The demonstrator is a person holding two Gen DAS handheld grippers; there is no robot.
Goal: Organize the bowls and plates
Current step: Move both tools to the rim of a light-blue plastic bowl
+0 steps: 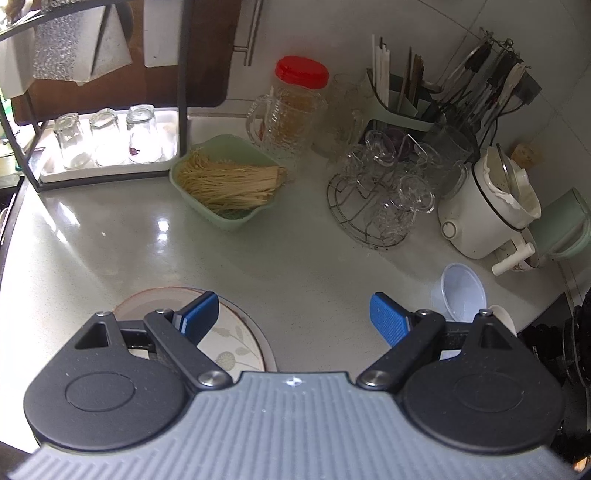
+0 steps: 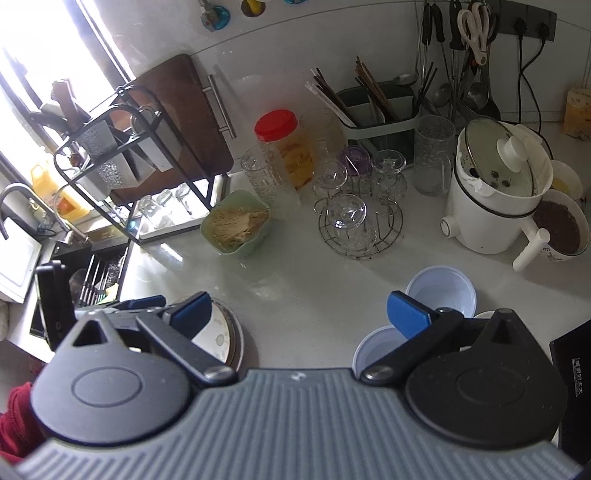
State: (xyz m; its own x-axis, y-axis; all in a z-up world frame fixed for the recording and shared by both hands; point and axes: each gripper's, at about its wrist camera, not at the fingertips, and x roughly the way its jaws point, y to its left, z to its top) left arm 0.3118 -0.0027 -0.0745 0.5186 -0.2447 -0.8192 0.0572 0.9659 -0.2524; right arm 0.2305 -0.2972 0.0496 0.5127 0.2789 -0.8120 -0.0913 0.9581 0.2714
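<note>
Left wrist: plate [image 1: 236, 343] under left claw [image 1: 293, 314]

On the pale counter [image 1: 110, 236], a green dish of dry noodles [image 1: 227, 181] beside a red-lidded jar [image 1: 295, 99], with a glass pitcher [image 1: 264, 118] just in front of the jar. Left of these, three upturned glasses [image 1: 107, 136] on a white tray under a black rack [image 1: 181, 92], a brown cutting board [image 2: 184, 110] leaning on the wall behind. Farther right, a wire stand of glass cups [image 2: 356, 218], a chopstick holder [image 2: 380, 114], a white electric pot [image 2: 495, 192] with its lid tilted, hanging scissors [image 2: 474, 29] and ladles; a sink [image 2: 92, 269] at far left.
</note>
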